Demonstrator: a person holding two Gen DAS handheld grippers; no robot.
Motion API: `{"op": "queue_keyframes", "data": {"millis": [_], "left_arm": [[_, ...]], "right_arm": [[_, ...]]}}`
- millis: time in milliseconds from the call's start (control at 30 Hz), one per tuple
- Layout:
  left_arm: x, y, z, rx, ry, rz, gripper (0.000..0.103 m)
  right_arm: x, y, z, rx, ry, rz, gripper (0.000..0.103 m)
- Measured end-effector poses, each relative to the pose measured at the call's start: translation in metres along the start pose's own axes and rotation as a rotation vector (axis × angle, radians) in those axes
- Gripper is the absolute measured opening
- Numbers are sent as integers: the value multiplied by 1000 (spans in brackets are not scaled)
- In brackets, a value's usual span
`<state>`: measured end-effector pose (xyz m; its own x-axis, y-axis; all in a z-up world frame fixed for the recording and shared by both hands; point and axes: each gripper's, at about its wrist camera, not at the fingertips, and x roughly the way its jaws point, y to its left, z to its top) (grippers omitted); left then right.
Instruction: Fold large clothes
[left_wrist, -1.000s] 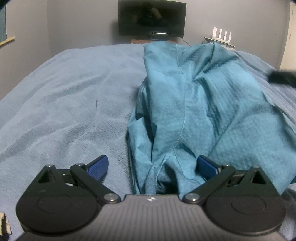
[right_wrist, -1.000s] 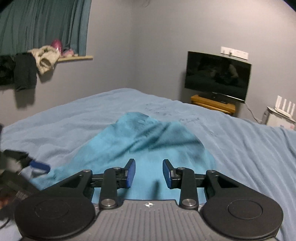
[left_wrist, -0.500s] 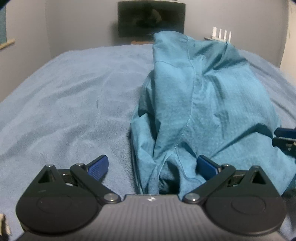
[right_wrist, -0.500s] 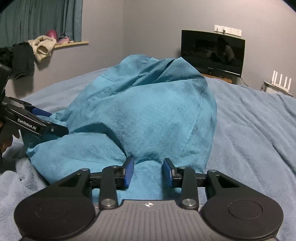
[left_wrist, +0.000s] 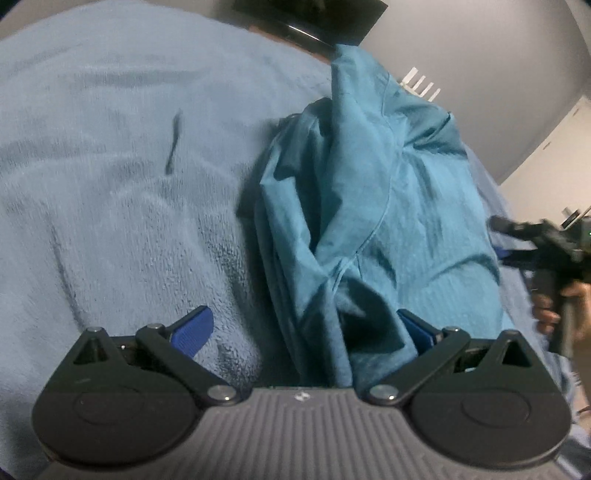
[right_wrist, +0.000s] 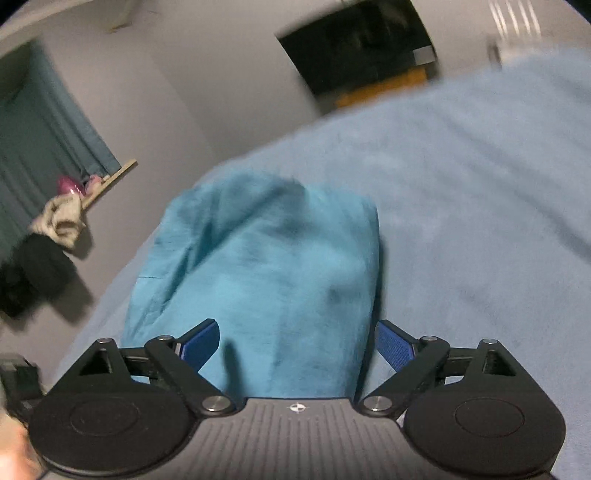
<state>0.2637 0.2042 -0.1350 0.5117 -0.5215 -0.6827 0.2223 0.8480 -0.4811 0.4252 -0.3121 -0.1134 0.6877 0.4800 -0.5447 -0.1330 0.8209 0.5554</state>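
Observation:
A large teal garment (left_wrist: 388, 206) lies bunched on the light blue bed (left_wrist: 110, 184). My left gripper (left_wrist: 306, 328) is open wide, with the garment's near folds lying between its blue fingers (left_wrist: 194, 328). In the right wrist view the same teal garment (right_wrist: 266, 277) lies ahead, and my right gripper (right_wrist: 297, 343) is open wide with the cloth's near end between its fingers (right_wrist: 393, 347). The right gripper also shows at the right edge of the left wrist view (left_wrist: 546, 251), held in a hand.
A dark TV (right_wrist: 354, 40) on a wooden stand stands past the bed's far end. A white router (left_wrist: 421, 83) sits beside it. Clothes (right_wrist: 59, 221) hang on a ledge under teal curtains at the left wall.
My right gripper has opened wide from nearly shut. The raised garment has dropped lower onto the bed. Both cameras have tilted, and the left gripper stays open.

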Motion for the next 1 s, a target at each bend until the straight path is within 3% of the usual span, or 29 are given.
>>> {"op": "queue_keyframes", "data": {"millis": [100, 267, 433, 700, 1000], "left_arm": [[2, 4, -3, -7, 6, -23, 103], [3, 8, -4, 11, 15, -38, 103], [14, 11, -2, 3, 24, -49, 103], [14, 20, -5, 0, 22, -85, 103], [16, 24, -9, -26, 10, -84, 103]], "right_arm": [[23, -25, 0, 64, 37, 63, 102], [56, -69, 1, 233, 85, 279, 103], [90, -86, 5, 259, 119, 423, 103], [99, -106, 12, 298, 104, 530, 103], [125, -80, 14, 307, 43, 461, 100]]}}
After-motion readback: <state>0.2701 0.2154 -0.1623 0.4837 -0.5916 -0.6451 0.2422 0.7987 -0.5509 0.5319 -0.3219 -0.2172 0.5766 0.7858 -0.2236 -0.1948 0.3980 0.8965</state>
